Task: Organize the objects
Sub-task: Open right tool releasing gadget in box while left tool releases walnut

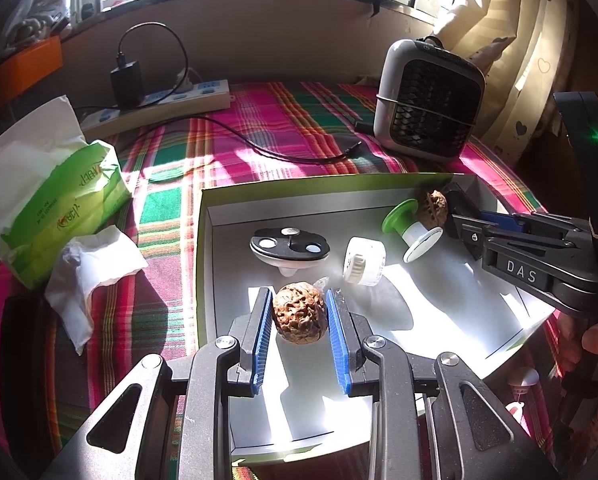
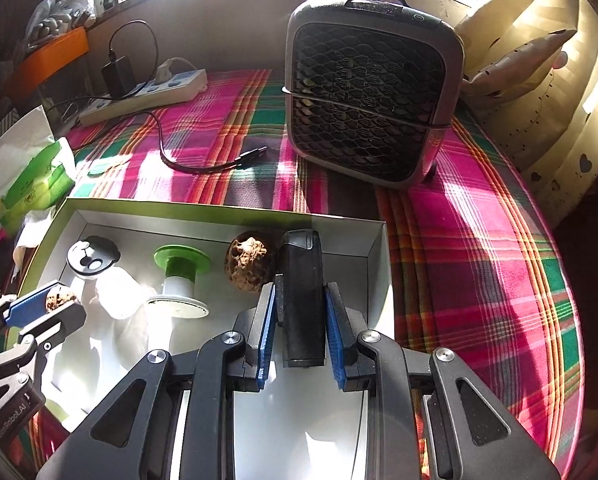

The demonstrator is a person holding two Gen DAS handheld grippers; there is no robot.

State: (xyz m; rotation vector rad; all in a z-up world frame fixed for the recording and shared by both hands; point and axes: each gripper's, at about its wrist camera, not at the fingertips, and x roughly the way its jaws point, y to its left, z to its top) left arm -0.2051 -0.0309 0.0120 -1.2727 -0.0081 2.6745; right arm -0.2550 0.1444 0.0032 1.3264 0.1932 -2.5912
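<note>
Between the blue pads of the left gripper point(image 1: 299, 312) sits a walnut point(image 1: 299, 314), pinched on both sides over the floor of the open box point(image 1: 203, 240). Just ahead of those fingers lie a white cap point(image 1: 364, 261) and a dark oval piece with three round discs point(image 1: 289, 245); further ahead and to the right, a green-and-white spool point(image 1: 411, 227) leans against a second walnut point(image 1: 433, 203) in the far corner. The right gripper point(image 2: 300, 316) is clamped on a black block point(image 2: 301, 300) — possibly a small device, hard to tell — just right of that corner walnut. Beyond the box, on the plaid cloth point(image 2: 479, 240), stands a small fan point(image 2: 373, 92); a tissue pack point(image 1: 59, 208) lies off to the left.
</note>
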